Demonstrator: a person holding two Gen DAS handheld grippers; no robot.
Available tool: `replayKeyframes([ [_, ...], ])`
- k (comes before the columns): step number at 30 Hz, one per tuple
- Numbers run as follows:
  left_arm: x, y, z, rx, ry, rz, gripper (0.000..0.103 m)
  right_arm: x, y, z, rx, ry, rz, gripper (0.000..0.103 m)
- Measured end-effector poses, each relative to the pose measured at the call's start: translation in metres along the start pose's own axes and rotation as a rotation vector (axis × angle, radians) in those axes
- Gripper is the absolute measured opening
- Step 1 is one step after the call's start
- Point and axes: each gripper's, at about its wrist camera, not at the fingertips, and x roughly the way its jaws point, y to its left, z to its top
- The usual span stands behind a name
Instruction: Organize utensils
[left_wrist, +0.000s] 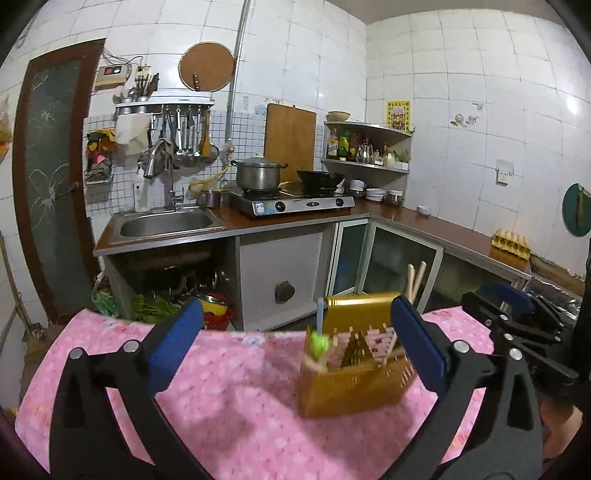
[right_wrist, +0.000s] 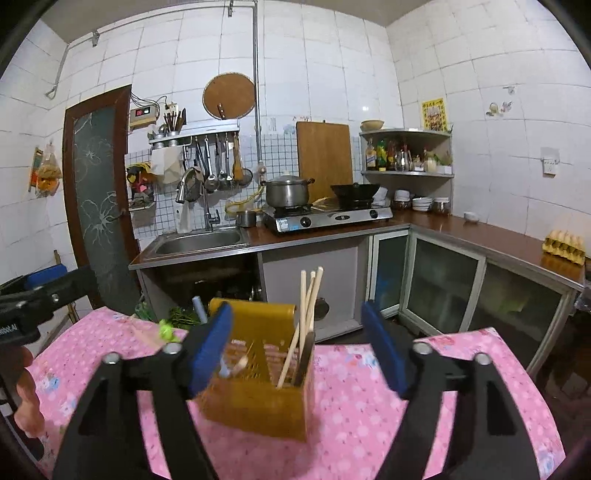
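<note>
Pink floral tablecloth (left_wrist: 229, 398), blurred, tiled kitchen

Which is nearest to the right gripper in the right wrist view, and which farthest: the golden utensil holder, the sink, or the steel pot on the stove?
From the right gripper, which is open:
1. Golden utensil holder, on the pink tablecloth just ahead of the fingers.
2. Sink, across the room, ahead and to the left.
3. Steel pot, on the stove's left burner, further back by the wall.
</note>
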Motion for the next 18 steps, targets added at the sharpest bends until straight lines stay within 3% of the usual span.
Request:
replayKeyframes([
  [3, -0.028, 0.003, -0.018, 0.001, 0.009, -0.007, 0.098, -0.033, 0.004, -0.016, 0.018, -0.009, -0.009, 0.089],
  [9, -0.078, 0.009, -0.064, -0.004, 0.048, -0.001, 0.098, -0.098, 0.019, -0.057, 0.028, -0.007, -0.043, 0.098],
  [18, -0.130, -0.004, -0.125, 0.070, 0.029, 0.122, 0.098, -0.151, 0.040, -0.113, 0.047, 0.051, -0.037, 0.099],
])
